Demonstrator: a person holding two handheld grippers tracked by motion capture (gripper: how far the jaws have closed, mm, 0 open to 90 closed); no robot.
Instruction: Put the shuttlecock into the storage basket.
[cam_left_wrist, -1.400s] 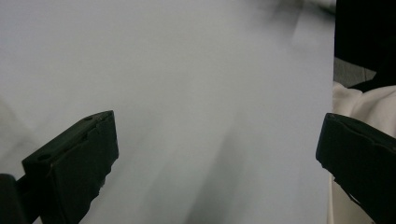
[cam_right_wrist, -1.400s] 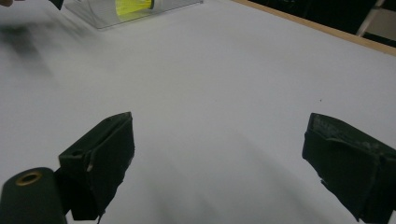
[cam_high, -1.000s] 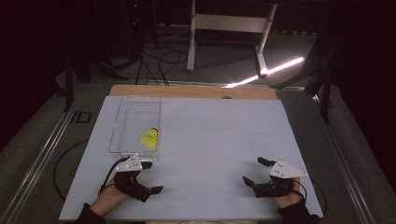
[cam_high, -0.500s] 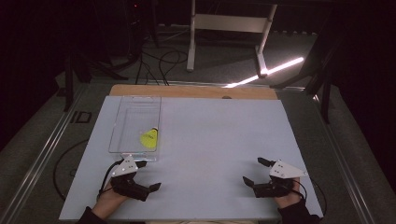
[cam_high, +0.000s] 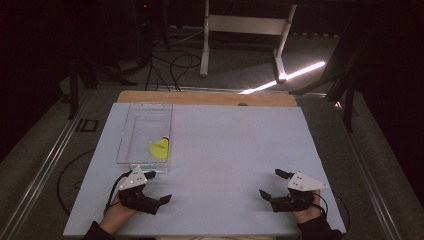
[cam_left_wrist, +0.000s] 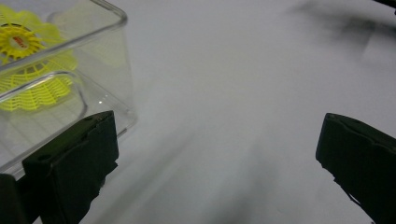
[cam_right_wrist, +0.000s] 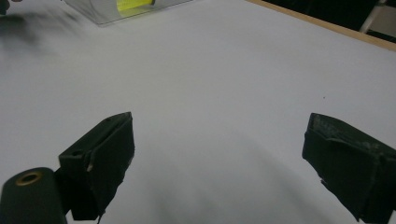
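shuttlecock, yellow, lies inside the clear box at the left of the white bench. left gripper sits just beside the box's near end, fingers spread wide and holding nothing. right gripper rests well apart at the right, fingers likewise released over bare bench.

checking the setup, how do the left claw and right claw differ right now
The left claw sits just in front of the clear box that holds the yellow shuttlecock; the right claw is far from the box, over the bare white table. In the high view the left points right, the right points left. Both are open and empty.
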